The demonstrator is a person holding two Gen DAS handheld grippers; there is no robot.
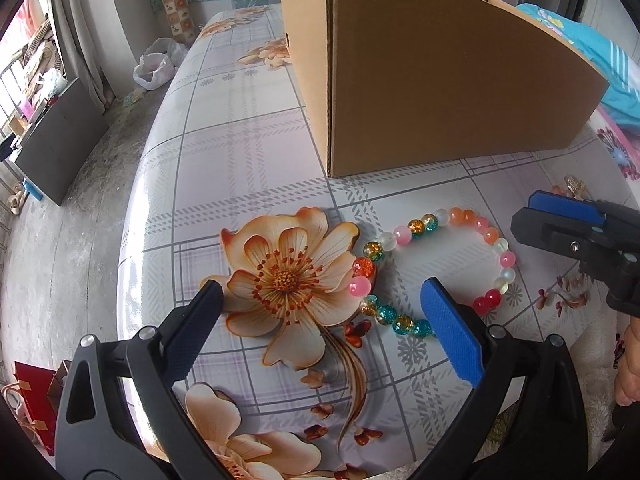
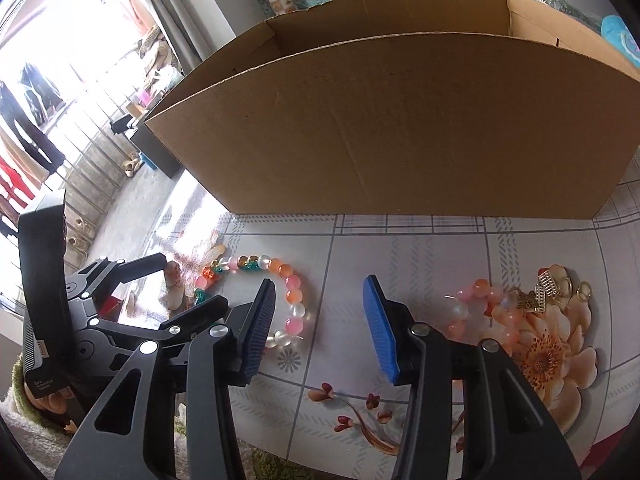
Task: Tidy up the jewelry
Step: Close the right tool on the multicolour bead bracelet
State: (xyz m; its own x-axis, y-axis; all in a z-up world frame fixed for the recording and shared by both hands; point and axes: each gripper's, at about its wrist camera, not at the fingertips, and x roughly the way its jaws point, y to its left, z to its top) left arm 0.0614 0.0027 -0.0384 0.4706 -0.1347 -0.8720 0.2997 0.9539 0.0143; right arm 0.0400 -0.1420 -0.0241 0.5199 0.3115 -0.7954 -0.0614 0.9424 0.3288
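A bracelet of coloured glass beads [image 1: 416, 226] lies in a loop on the flowered tablecloth, in front of an open cardboard box [image 1: 440, 80]. My left gripper [image 1: 322, 292] is open wide, and the loop's left side lies between its fingers; I cannot tell if they touch it. In the right wrist view the same bracelet [image 2: 294, 298] lies just left of my right gripper [image 2: 320, 282], which is open with only bare cloth between its pads. A second pink and orange bead bracelet [image 2: 480, 300] with gold charms [image 2: 544, 286] lies to its right. The box [image 2: 400, 120] stands close behind.
The table [image 1: 224, 128] ends in a curved edge on the left, with the floor and a plastic bag [image 1: 156, 64] beyond. Blue fabric [image 1: 592, 48] and a pink card [image 1: 616, 140] lie right of the box. A hand [image 1: 628, 364] shows at the right edge.
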